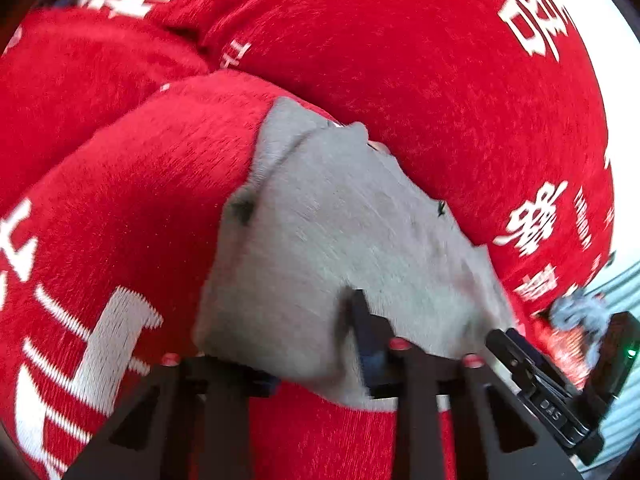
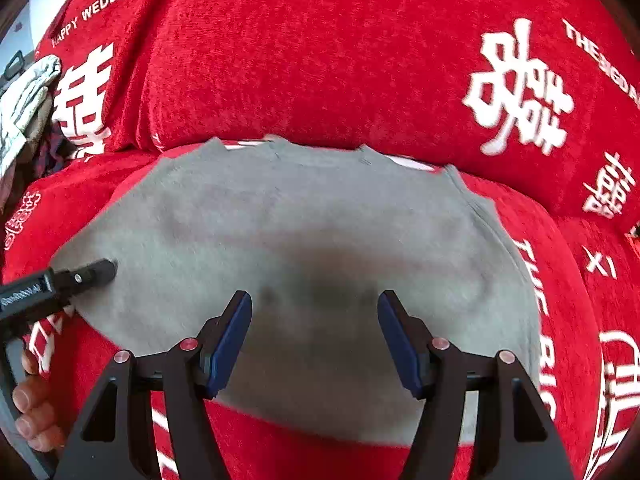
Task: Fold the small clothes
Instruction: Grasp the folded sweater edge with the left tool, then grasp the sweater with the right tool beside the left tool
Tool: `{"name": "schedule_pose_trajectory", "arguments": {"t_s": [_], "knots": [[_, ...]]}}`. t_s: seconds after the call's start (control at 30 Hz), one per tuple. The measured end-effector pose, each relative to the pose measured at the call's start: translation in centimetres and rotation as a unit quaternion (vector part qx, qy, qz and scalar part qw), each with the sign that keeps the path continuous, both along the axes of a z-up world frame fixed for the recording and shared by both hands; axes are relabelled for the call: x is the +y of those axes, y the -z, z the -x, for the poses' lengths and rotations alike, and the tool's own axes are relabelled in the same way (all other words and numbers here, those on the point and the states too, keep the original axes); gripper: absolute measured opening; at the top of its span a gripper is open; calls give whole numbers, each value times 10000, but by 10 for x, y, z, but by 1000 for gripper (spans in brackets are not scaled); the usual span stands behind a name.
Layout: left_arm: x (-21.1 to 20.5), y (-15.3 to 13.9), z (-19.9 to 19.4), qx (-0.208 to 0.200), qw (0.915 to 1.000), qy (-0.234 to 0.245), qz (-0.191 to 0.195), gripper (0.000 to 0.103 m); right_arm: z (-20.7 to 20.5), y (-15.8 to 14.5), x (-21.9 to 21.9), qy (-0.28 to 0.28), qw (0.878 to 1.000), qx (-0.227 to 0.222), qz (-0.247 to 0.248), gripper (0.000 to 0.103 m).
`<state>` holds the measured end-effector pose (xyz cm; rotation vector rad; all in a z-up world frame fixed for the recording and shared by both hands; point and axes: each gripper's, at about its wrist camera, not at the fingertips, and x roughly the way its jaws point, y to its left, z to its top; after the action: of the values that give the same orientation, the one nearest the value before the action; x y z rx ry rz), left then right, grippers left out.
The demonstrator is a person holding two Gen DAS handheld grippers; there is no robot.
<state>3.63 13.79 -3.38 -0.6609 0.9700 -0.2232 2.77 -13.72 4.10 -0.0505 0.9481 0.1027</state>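
A small grey garment lies spread flat on a red sofa cover. It also fills the middle of the left wrist view. My right gripper hovers just above the garment's near part, jaws wide apart and empty. My left gripper sits at the garment's left edge with grey cloth draped over its left finger; only one blue pad shows. Its tip shows in the right wrist view, resting on that edge. I cannot tell whether it grips the cloth.
The red cover has white characters and lettering and rises into a backrest behind the garment. Other crumpled clothes lie at the far left. A bunched grey cloth lies by the sofa's right end. A hand holds the left gripper.
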Motion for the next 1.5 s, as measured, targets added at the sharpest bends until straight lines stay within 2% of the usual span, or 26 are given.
{"name": "schedule_pose_trajectory", "arguments": {"t_s": [0.1, 0.27, 0.37, 0.47, 0.57, 0.63, 0.73, 0.8, 0.83, 0.9, 0.93, 1.0, 1.07, 1.1, 1.17, 1.27, 1.33, 1.5], "knots": [[8, 9, -1, -51, 9993, -1, 380, 19, -22, -4, 15, -134, 9997, 42, -213, 69], [7, 10, -2, -122, 9986, 38, 506, 18, -76, 5, 57, -574, 9921, 578, -951, 69], [6, 9, 0, -171, 9991, 51, 376, 18, -104, 17, 88, -757, 9863, 878, -1177, 69], [1, 5, 2, -240, 9996, 39, 107, 18, -132, 31, 116, -857, 9775, 1237, -1480, 69], [-5, 2, 4, -307, 9994, 21, -172, 18, -155, 45, 139, -796, 9731, 1486, -1571, 69], [-8, 0, 4, -337, 9989, 14, -318, 18, -167, 50, 154, -768, 9742, 1523, -1476, 73], [-12, -3, 5, -372, 9981, 1, -492, 18, -179, 53, 177, -858, 9775, 1504, -1207, 86], [-10, -2, 5, -364, 9982, -9, -477, 18, -184, 56, 198, -1037, 9809, 1478, -725, 88], [-10, -2, 4, -365, 9982, -12, -479, 18, -183, 60, 211, -1175, 9821, 1437, -324, 88], [-11, -3, 4, -377, 9979, -12, -521, 18, -180, 66, 227, -1405, 9798, 1399, 273, 88], [-12, -4, 4, -380, 9977, -11, -553, 18, -177, 69, 236, -1562, 9766, 1344, 621, 85], [-16, -5, 6, -392, 9973, -10, -623, 18, -173, 70, 239, -1659, 9749, 1222, 844, 79], [-18, -7, 8, -391, 9970, -8, -674, 18, -173, 68, 237, -1581, 9773, 1096, 891, 55], [-19, -8, 8, -392, 9968, -6, -697, 18, -174, 67, 234, -1557, 9778, 1084, 888, 50], [-21, -9, 10, -389, 9965, -4, -746, 18, -176, 65, 226, -1495, 9792, 1056, 878, 33], [-28, -14, 12, -393, 9947, -8, -946, 18, -178, 59, 212, -1493, 9808, 1079, 645, 24], [-33, -18, 14, -427, 9931, 13, -1096, 17, -179, 54, 200, -1477, 9822, 1110, 345, 23], [-30, -20, 16, -408, 9932, 55, -1086, 17, -176, 40, 169, -1383, 9834, 1059, -515, 22]]}}
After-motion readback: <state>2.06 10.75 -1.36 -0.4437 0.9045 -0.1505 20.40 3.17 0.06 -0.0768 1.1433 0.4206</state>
